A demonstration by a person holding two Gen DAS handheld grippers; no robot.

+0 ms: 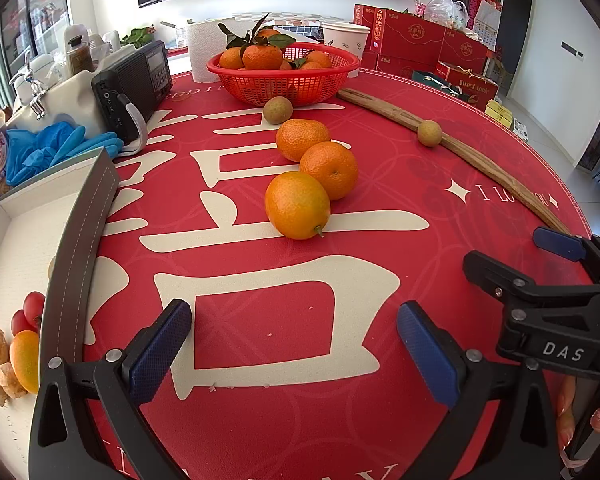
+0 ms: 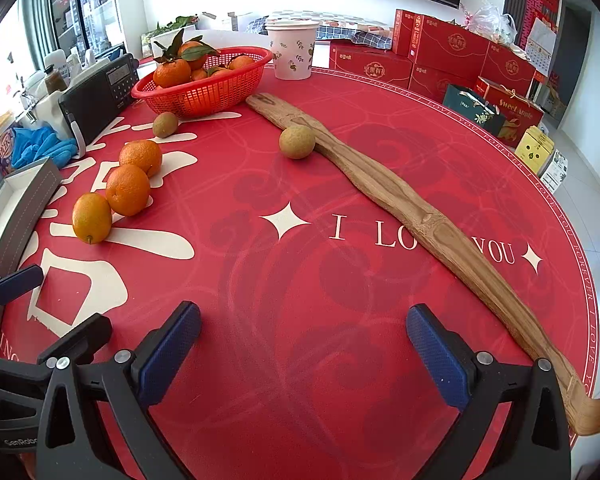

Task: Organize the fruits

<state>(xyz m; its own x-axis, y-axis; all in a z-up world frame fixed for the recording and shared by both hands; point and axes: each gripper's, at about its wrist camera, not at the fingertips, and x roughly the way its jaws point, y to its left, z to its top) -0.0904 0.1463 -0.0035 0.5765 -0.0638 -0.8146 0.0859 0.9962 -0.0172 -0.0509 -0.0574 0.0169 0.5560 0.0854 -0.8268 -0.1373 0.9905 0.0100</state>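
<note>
Meanwhile both grippers, left (image 1: 294,350) and right (image 2: 304,354), hung wide open, empty; nearest kumquat (image 1: 297,205) likely awaited pickup for the gift box (image 1: 16,240).

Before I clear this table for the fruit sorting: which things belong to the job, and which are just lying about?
Job: three loose oranges, two small brownish fruits, red basket, white box.

Lying about: wooden back scratcher, radio, blue gloves, paper cup.

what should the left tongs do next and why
Probably ease the left tongs forward onto the nearest orange. They stand open and empty above the red mat, and that fruit lies loose straight ahead, touching a second orange, while the white box beside them already holds fruit.
</note>
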